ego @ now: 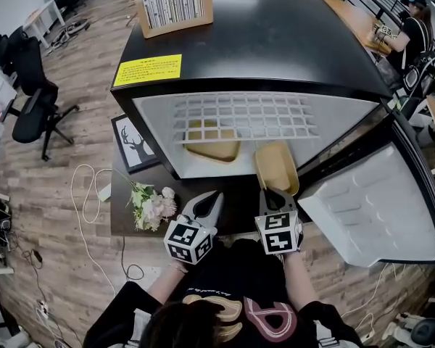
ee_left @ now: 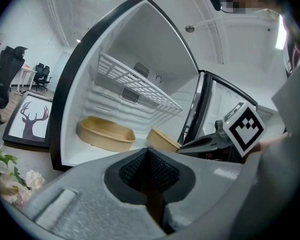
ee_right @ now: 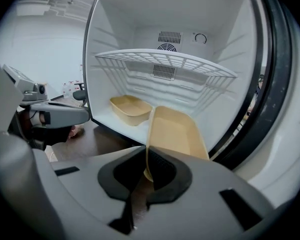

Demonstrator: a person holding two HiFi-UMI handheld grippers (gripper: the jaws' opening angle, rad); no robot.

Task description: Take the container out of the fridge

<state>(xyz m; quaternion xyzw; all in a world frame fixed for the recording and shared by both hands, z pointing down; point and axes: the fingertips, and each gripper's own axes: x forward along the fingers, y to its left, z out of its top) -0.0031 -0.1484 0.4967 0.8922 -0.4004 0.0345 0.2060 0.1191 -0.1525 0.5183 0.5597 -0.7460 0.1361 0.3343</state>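
A tan container (ego: 277, 167) pokes out of the open black fridge (ego: 261, 42) at the front right of its floor. My right gripper (ego: 275, 196) is shut on its near rim; in the right gripper view the rim (ee_right: 149, 134) runs straight between the jaws of the right gripper (ee_right: 147, 160). A second tan container (ego: 212, 145) lies deeper inside at the left, under the wire shelf (ego: 243, 116). My left gripper (ego: 207, 206) hovers in front of the fridge, left of the right one. Its jaws are shut with nothing in them, as the left gripper view also shows of the left gripper (ee_left: 149, 157).
The fridge door (ego: 370, 201) stands swung open to the right. A bunch of flowers (ego: 151, 207) and a framed deer picture (ego: 134, 142) sit left of the fridge. A wooden-framed panel (ego: 172, 2) stands on top. An office chair (ego: 32, 93) is far left; a person (ego: 409, 27) sits back right.
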